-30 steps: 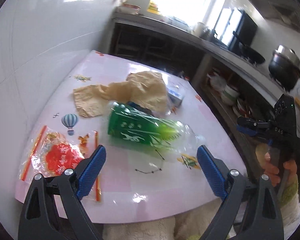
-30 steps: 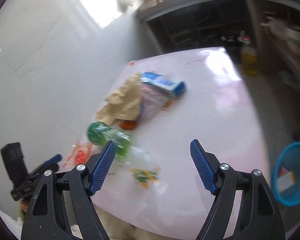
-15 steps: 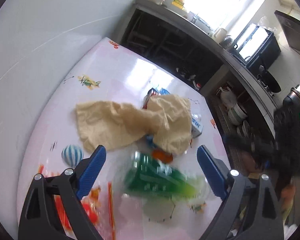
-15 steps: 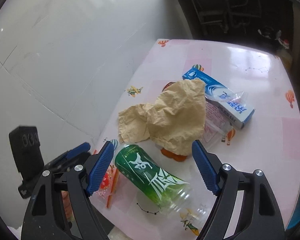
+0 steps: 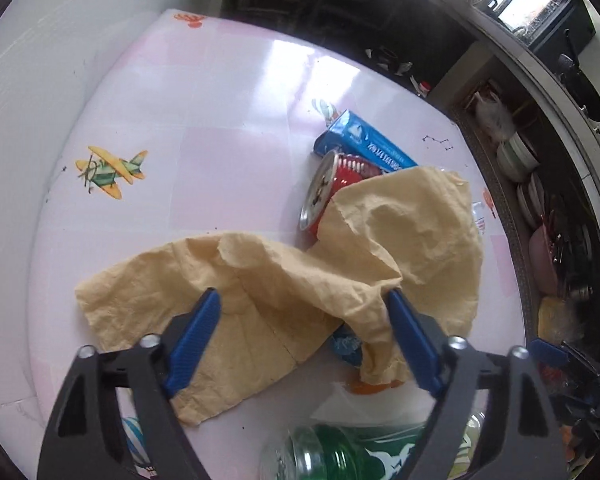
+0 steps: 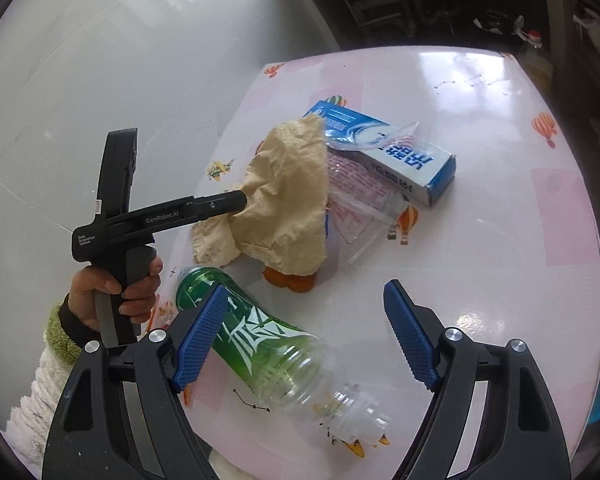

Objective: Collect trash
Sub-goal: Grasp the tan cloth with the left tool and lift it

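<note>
Red can (image 5: 332,184) mostly buried under the crumpled tan paper (image 5: 340,276), only its top end and a strip of side showing. Blue carton (image 5: 364,146) covered at its near end by the same paper; an orange scrap (image 5: 370,388) and a blue-printed piece (image 5: 346,344) under its fold too hidden to identify. Green bottle (image 5: 340,452) cut off by the left wrist view's bottom edge.

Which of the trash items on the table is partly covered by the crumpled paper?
The red metal drink can, lying on its side; only its top end shows. The green plastic bottle lies uncovered.
</note>
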